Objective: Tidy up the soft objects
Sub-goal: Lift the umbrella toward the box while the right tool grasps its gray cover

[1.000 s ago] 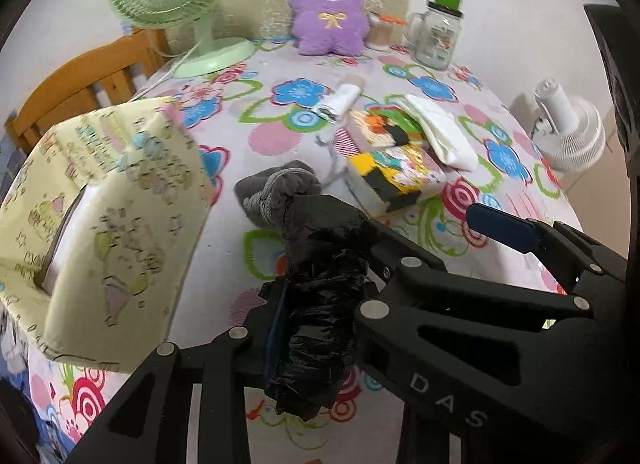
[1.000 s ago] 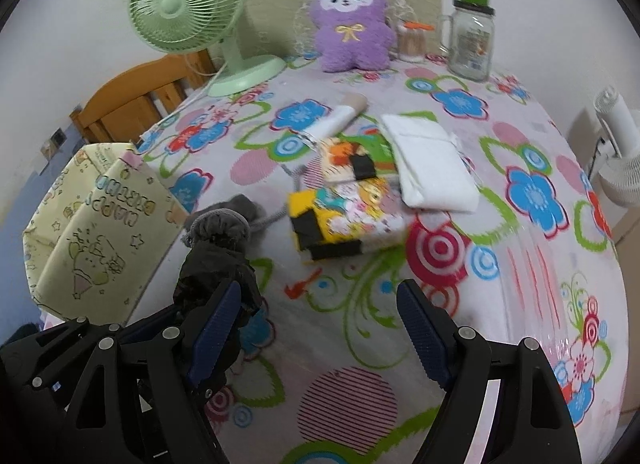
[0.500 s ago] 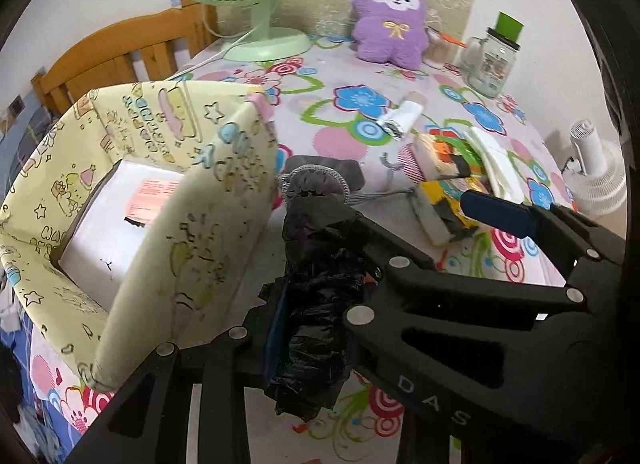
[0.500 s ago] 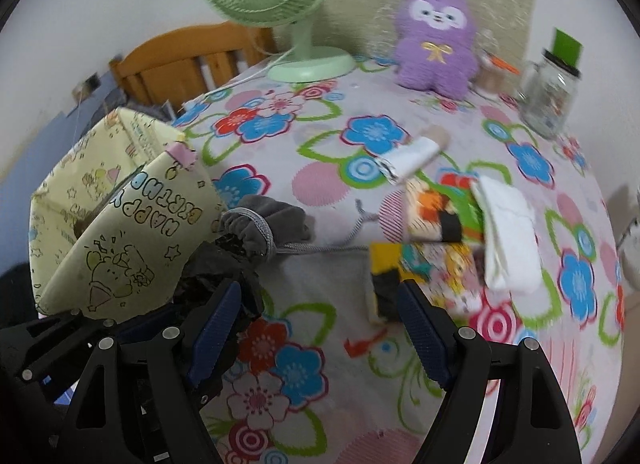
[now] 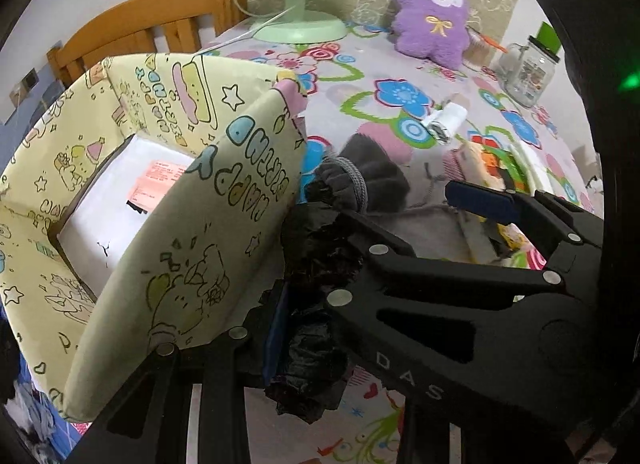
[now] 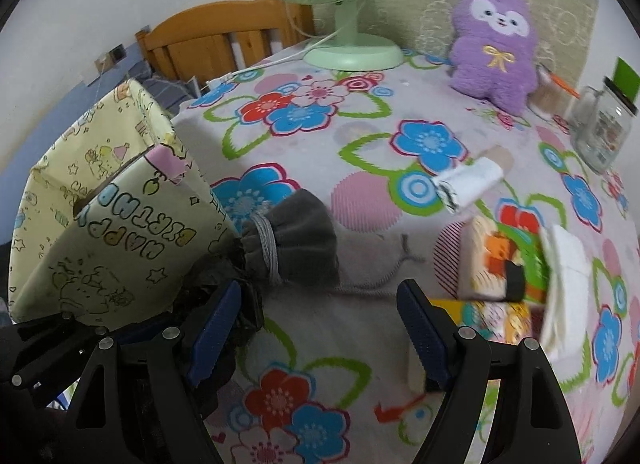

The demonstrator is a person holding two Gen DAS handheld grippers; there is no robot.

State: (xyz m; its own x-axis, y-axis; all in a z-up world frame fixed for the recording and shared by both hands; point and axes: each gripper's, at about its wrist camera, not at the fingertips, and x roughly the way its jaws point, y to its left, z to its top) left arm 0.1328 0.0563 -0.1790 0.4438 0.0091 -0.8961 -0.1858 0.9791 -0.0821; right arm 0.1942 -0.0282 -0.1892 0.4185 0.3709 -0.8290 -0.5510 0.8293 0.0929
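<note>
My left gripper (image 5: 308, 304) is shut on a crumpled black plastic bag (image 5: 316, 264), held just right of the open yellow gift bag (image 5: 160, 223). A white box (image 5: 108, 199) lies inside that bag. A grey drawstring pouch (image 5: 372, 179) rests on the floral tablecloth just beyond the black bag. In the right wrist view my right gripper (image 6: 320, 328) stands open over the cloth with nothing between its pads. The grey pouch (image 6: 296, 240) lies just ahead of it. The black bag (image 6: 208, 276) bulges behind its left finger, against the yellow bag (image 6: 100, 232).
A green fan (image 6: 340, 51), a purple plush (image 6: 496, 47) and a glass jar (image 6: 600, 127) stand at the back. A white roll (image 6: 468, 179), colourful packs (image 6: 500, 264) and a folded white cloth (image 6: 568, 264) lie to the right. A wooden chair (image 6: 224, 35) stands behind the yellow bag.
Both grippers have swung left towards the yellow gift bag and rolled. The bag's opening and the white box inside now show. The grip on the black bag is unchanged.
</note>
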